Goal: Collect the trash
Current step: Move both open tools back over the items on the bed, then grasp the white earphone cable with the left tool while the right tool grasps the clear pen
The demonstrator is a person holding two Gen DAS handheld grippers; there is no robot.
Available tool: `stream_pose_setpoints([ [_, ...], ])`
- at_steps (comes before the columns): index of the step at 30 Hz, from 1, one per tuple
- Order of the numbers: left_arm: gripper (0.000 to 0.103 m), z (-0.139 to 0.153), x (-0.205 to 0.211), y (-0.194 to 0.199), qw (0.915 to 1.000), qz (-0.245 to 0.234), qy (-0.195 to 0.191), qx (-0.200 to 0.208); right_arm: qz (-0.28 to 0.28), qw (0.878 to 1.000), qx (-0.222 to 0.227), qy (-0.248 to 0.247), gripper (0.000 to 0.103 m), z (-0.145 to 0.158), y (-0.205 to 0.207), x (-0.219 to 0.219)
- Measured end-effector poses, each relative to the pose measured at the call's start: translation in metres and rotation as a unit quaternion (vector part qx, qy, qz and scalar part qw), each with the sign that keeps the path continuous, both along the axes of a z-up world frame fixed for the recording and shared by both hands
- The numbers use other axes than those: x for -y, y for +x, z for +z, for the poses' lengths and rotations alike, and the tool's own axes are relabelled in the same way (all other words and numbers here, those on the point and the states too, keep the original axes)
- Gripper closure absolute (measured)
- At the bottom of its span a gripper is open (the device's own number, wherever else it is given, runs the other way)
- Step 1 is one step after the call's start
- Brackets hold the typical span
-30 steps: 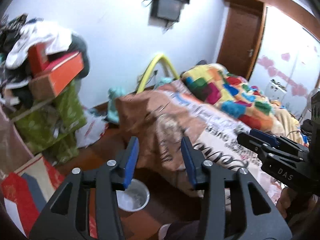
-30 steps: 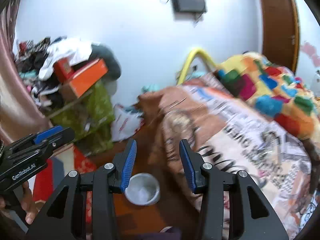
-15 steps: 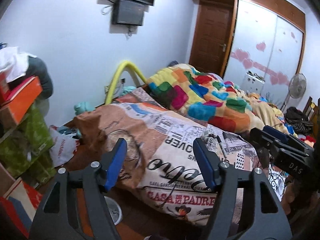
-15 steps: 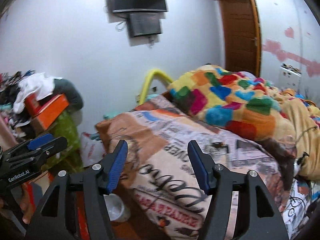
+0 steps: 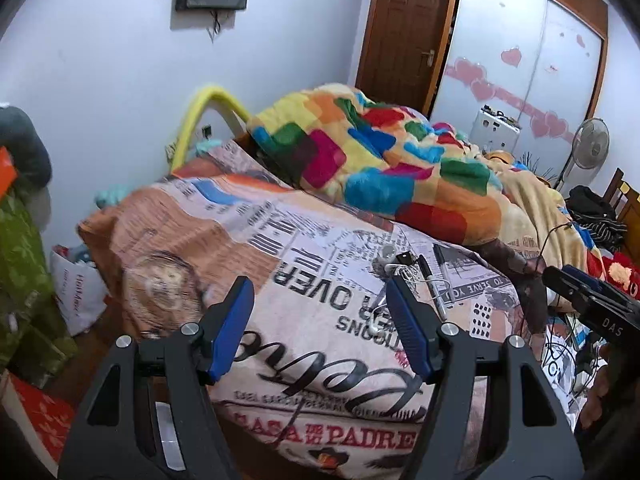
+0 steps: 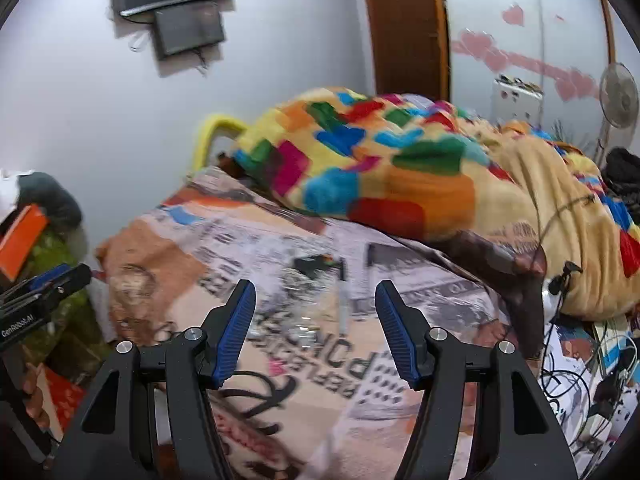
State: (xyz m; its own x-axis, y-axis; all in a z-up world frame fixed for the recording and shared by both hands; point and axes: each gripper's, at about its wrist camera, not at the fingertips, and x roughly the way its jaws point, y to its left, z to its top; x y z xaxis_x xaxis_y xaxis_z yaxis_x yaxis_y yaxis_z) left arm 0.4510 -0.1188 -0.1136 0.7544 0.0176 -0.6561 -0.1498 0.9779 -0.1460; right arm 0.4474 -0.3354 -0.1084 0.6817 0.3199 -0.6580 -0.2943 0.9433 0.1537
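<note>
Left wrist view showed the left gripper (image 5: 320, 320) with its blue pads spread wide and nothing between them, aimed down at the newspaper-print bedspread (image 5: 248, 264). Just beyond the right pad lay a small clutter: a black marker pen (image 5: 434, 286), a tangle of white earphone cord (image 5: 394, 276) and a small dark clip-like piece (image 5: 404, 258); which of these counted as trash could not be told. The right gripper (image 6: 316, 320) was likewise wide and empty, pointed at the same patch, which was blurred in its view. To do the pickup well, I judged one gripper should drop steeply over a single loose item, straddling it across its narrow side and clear of the cord. The soft cover would give, so the pads ought to close gently. The colourful patchwork blanket (image 5: 372, 160) lay well behind.
</note>
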Motion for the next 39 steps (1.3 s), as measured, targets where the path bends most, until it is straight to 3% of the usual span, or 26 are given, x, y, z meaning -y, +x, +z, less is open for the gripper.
stream_pose_setpoints([
  [8, 0.036, -0.061, 0.029, 0.070, 0.9969, -0.054, 0.012, -0.056, -0.024, 0.998, -0.050, -0.022, 0.044, -0.050, 0.053, 0.024],
  [12, 0.036, -0.088, 0.044, 0.103, 0.9922, -0.089, -0.015, -0.086, -0.018, 0.996, -0.082, -0.007, 0.044, -0.075, 0.077, 0.028],
  [20, 0.036, -0.115, 0.072, 0.149, 0.9865, -0.131, -0.031, -0.093, -0.001, 0.993, -0.114, -0.012, 0.045, -0.121, 0.114, 0.014],
  [27, 0.037, -0.139, 0.075, 0.176, 0.9847, -0.131, -0.057, -0.099, -0.002, 0.992, -0.122, -0.019, 0.062, -0.144, 0.134, -0.001],
  [32, 0.050, -0.149, 0.081, 0.183, 0.9809, -0.152, -0.069, -0.100, -0.005, 0.994, -0.104, -0.036, 0.071, -0.146, 0.140, -0.011],
  [36, 0.069, -0.152, 0.091, 0.183, 0.9779, -0.178, -0.058, -0.093, -0.010, 0.994, -0.085, -0.062, 0.072, -0.147, 0.141, -0.019],
  [39, 0.077, -0.152, 0.094, 0.183, 0.9786, -0.179, -0.048, -0.090, -0.014, 0.993, -0.073, -0.089, 0.075, -0.148, 0.140, -0.025],
])
